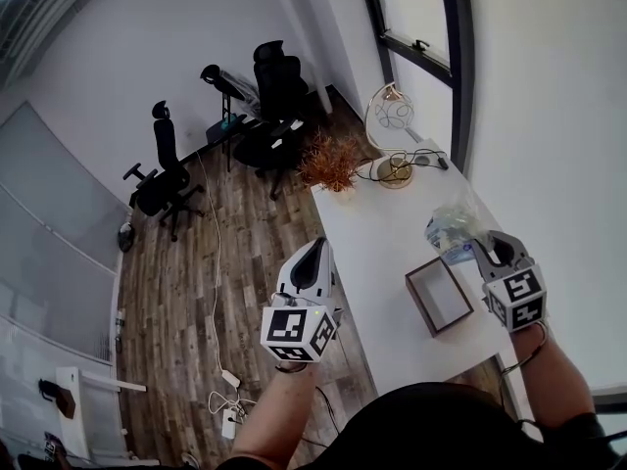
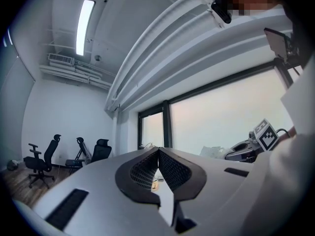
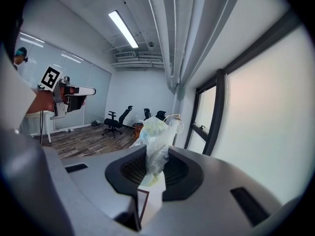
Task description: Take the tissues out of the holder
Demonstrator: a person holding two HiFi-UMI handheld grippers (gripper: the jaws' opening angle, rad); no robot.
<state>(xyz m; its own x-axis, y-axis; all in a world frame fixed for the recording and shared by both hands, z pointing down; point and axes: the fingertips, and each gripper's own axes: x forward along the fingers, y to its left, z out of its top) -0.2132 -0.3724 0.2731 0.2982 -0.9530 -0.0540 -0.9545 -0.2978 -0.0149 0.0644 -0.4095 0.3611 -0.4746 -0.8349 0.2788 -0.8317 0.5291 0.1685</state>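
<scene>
The brown-rimmed tissue holder (image 1: 438, 297) lies on the white table (image 1: 377, 253) near its front right, with its inside showing white. My right gripper (image 1: 482, 250) hovers just above and beyond the holder, shut on a clear-wrapped tissue pack (image 1: 452, 230). In the right gripper view the tissue pack (image 3: 156, 140) sticks up from between the jaws of the right gripper (image 3: 156, 170), and the holder's edge (image 3: 142, 206) shows below. My left gripper (image 1: 314, 256) hangs off the table's left edge over the floor. In the left gripper view the left gripper (image 2: 158, 169) has its jaws touching, with nothing between them.
A wire-globe lamp (image 1: 395, 125) and a dried orange plant (image 1: 331, 162) stand at the table's far end, with cables beside them. Office chairs (image 1: 167, 169) stand on the wood floor to the left. A power strip (image 1: 232, 417) and cords lie on the floor. A window wall runs on the right.
</scene>
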